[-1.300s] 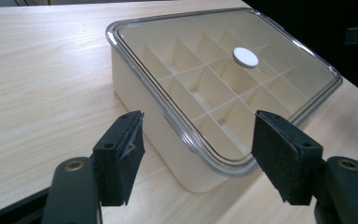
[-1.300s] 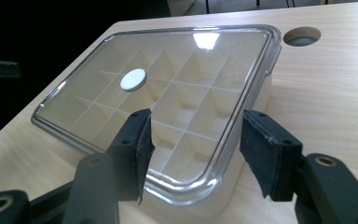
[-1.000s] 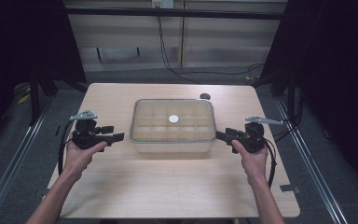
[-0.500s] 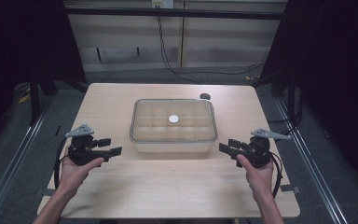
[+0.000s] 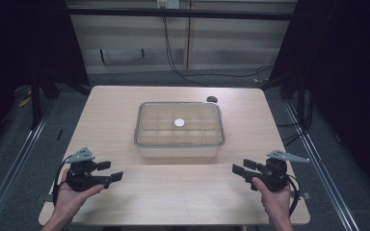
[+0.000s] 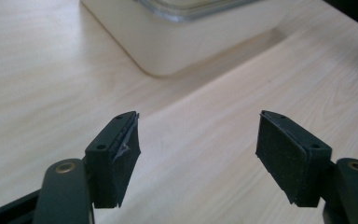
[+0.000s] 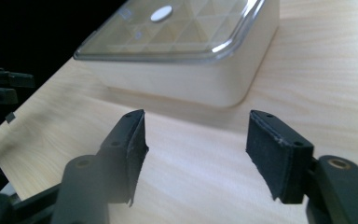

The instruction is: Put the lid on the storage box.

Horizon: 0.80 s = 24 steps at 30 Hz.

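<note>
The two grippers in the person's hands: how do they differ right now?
The left gripper is at the table's left front, its fingers pointing right; the right gripper is at the right front, pointing left. Both are open, empty, and short of the lidded box.

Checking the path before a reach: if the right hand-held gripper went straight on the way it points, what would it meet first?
Probably the near corner of the lidded box; the right hand-held gripper is open over bare table, with nothing between.
</note>
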Each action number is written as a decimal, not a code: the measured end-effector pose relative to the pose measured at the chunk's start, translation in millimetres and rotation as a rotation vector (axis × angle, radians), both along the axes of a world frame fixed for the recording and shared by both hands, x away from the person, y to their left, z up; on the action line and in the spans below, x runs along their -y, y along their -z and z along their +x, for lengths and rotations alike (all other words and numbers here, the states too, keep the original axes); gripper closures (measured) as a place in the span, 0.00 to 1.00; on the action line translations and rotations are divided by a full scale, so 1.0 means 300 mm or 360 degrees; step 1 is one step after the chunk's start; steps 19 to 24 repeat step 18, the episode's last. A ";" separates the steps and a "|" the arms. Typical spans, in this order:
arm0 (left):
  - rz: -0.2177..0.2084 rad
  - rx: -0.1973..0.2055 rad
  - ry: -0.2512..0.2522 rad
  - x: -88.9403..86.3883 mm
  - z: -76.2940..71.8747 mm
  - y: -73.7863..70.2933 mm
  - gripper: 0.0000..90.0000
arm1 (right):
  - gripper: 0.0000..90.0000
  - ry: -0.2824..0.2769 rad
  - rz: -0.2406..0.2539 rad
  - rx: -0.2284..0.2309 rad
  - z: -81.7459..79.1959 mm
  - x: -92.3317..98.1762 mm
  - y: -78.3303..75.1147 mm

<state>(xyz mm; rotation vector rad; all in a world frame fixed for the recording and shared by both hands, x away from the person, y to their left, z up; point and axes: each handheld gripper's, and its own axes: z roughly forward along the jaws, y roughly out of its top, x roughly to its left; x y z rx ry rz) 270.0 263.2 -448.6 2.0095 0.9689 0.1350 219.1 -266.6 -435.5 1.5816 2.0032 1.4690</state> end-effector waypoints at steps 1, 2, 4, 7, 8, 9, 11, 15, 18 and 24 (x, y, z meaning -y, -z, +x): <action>-0.0005 -0.0008 -0.0005 -0.004 -0.010 0.007 0.33 | 0.41 0.0001 -0.0001 -0.0001 -0.010 0.003 0.004; -0.0001 -0.0011 -0.0008 -0.007 -0.018 0.013 0.33 | 0.41 0.0005 -0.0005 -0.0006 -0.020 0.005 0.008; 0.0000 -0.0031 -0.0013 -0.012 -0.033 0.024 0.32 | 0.41 0.0023 -0.0003 -0.0008 -0.038 0.013 0.017; 0.0012 -0.0038 -0.0018 -0.016 -0.056 0.042 0.32 | 0.40 0.0043 -0.0004 -0.0024 -0.066 0.027 0.034; 0.0026 -0.0044 -0.0010 -0.017 -0.060 0.050 0.32 | 0.40 0.0051 -0.0010 -0.0027 -0.072 0.031 0.040; 0.0031 -0.0051 -0.0018 -0.016 -0.063 0.057 0.32 | 0.40 0.0065 -0.0007 -0.0031 -0.081 0.037 0.047; 0.0041 -0.0079 -0.0002 -0.017 -0.066 0.074 0.32 | 0.40 0.0083 0.0046 -0.0035 -0.102 0.050 0.063; 0.0064 -0.0111 -0.0020 -0.016 -0.073 0.094 0.32 | 0.40 0.0127 0.0055 -0.0028 -0.114 0.069 0.072; 0.0075 -0.0108 -0.0031 -0.016 -0.063 0.102 0.32 | 0.38 0.0139 -0.0006 -0.0042 -0.108 0.070 0.085; 0.0075 -0.0108 -0.0031 -0.016 -0.063 0.102 0.32 | 0.38 0.0139 -0.0006 -0.0042 -0.108 0.070 0.085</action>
